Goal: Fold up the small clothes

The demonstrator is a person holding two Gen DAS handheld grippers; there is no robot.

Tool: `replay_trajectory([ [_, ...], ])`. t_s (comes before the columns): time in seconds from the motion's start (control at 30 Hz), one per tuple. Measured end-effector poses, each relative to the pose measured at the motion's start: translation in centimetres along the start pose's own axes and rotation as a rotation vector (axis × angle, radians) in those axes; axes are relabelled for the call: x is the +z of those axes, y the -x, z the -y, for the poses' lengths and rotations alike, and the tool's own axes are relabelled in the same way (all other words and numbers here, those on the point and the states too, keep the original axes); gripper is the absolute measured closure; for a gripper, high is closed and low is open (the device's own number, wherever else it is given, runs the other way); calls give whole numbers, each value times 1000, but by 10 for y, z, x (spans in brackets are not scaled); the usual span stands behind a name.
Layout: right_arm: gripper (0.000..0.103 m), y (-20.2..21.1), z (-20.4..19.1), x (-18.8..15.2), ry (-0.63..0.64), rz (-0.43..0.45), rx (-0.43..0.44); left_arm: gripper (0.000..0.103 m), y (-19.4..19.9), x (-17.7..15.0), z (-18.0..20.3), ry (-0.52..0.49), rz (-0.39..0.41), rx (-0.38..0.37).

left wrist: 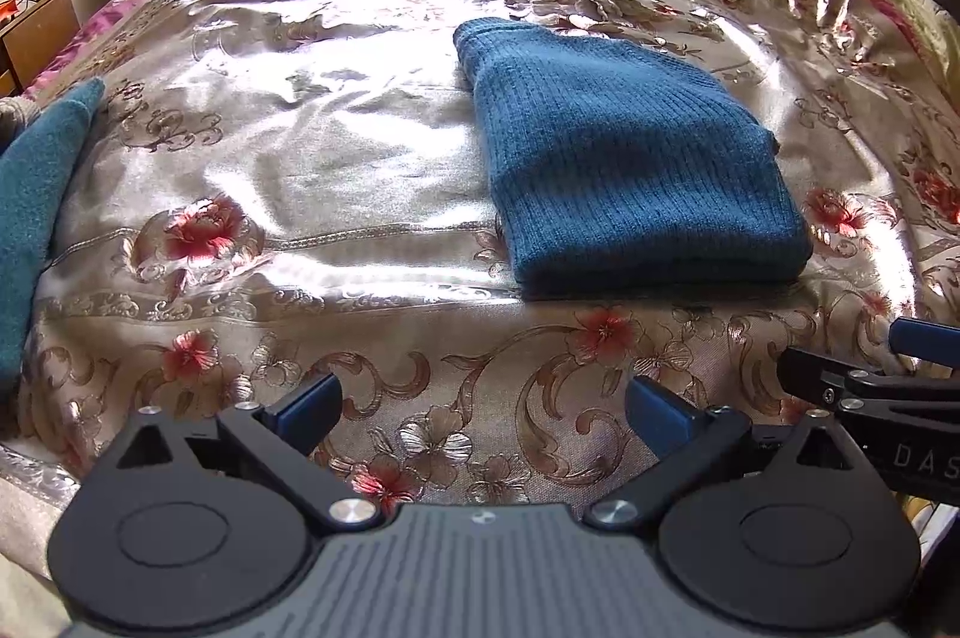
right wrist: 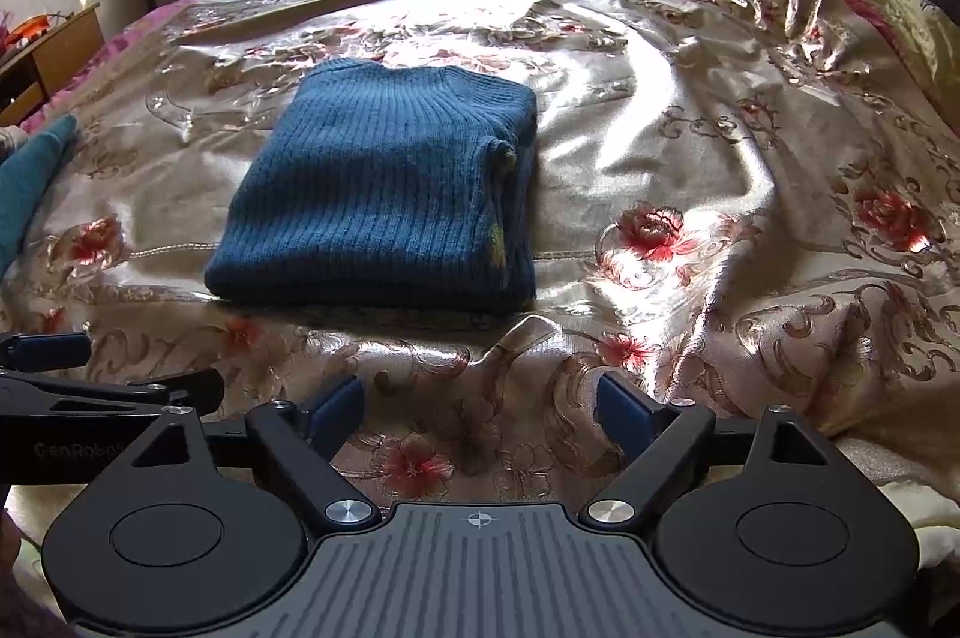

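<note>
- The blue knit sweater (left wrist: 624,158) lies on the bed (left wrist: 300,146), already folded into a thick rectangular bundle, its ribbed neck at the far end and its folded edge toward the claws
- Left claw (left wrist: 480,401) hangs over the floral bedcover with its fingers spread wide and nothing between them; the sweater sits ahead of it and off to its right, apart from the fingertips
- Right claw (right wrist: 480,404) is likewise fully apart and empty; in its view the sweater (right wrist: 384,182) lies ahead and to its left
- So the bundle rests between the two claws' lines of sight, near both, with its long axis running away from them
- A second teal garment (left wrist: 36,218) lies at the bed's left edge, nearer the left claw, and looks like the likely next piece
- Judged from this, the fold on the blue sweater seems finished
</note>
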State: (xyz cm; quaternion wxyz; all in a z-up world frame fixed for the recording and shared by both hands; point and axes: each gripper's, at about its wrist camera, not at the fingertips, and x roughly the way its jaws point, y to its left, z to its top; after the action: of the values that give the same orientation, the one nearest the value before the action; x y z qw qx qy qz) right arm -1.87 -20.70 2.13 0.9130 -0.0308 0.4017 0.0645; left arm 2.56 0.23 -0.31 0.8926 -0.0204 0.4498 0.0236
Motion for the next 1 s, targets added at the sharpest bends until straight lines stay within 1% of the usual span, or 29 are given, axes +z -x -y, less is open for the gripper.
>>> replay_trajectory([
  [0.1, 16, 0, 0, 0, 0, -1, -1, 0, -1, 0, -2, 12, -12, -4],
  [0.37, 16, 0, -2, -2, 14, -5, -10, 0, 1, 0, -3, 24, -6, -3],
  [1.0, 16, 4, -1, -3, 1, -12, -26, 0, 4, -1, 1, 12, -12, 4],
])
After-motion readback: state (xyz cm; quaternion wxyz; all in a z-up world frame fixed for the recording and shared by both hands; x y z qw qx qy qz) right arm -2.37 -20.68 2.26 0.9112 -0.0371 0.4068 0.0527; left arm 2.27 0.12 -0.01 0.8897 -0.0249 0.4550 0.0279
